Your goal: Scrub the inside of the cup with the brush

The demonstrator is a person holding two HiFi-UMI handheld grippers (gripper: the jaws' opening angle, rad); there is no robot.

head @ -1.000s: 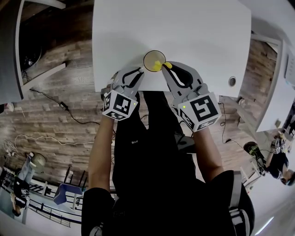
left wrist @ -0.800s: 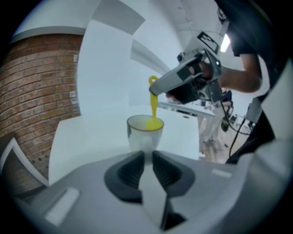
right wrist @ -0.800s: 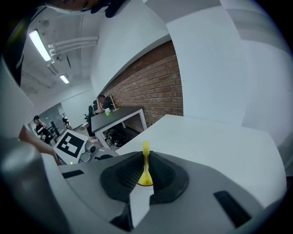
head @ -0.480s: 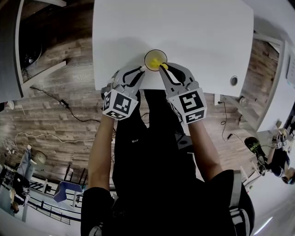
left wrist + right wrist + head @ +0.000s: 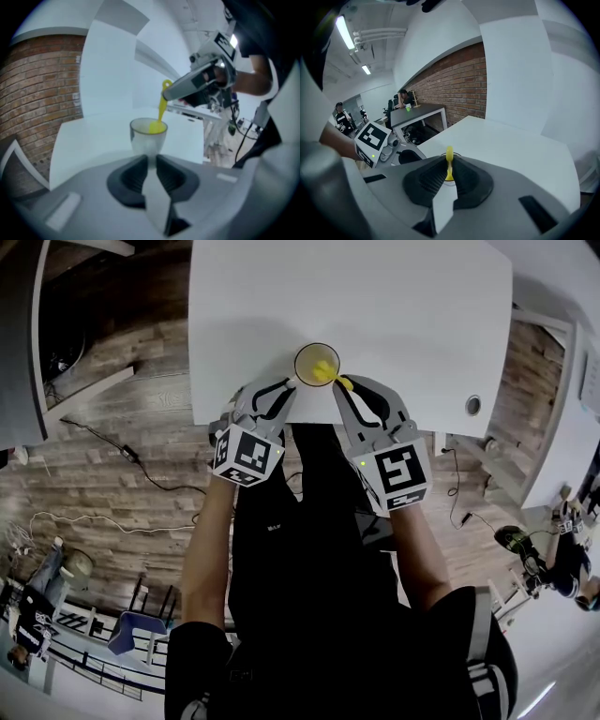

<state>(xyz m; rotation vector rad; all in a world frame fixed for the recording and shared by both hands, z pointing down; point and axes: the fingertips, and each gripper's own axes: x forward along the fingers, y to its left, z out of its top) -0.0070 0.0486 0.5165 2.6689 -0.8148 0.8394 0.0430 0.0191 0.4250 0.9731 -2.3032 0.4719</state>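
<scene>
A clear glass cup (image 5: 316, 363) stands near the front edge of the white table (image 5: 394, 306). My left gripper (image 5: 290, 382) is at the cup's left side, its jaws narrowed on the near wall of the cup (image 5: 148, 136). The right gripper (image 5: 339, 385) is shut on the handle of a yellow brush (image 5: 327, 374), and the brush head is down inside the cup. In the left gripper view the brush (image 5: 159, 118) slants from the right gripper (image 5: 165, 96) into the glass. In the right gripper view the yellow handle (image 5: 449, 165) stands pinched between the pads, hiding most of the cup.
A round cable grommet (image 5: 472, 405) sits in the table at the right front. The table's front edge runs just under both grippers, with wood floor and cables (image 5: 122, 456) below. A brick wall (image 5: 37, 89) stands beyond the table. People are at desks in the background.
The right gripper swung left and forward over the cup, then back to the right, moving the brush inside the cup. The left gripper and the cup have barely moved.
</scene>
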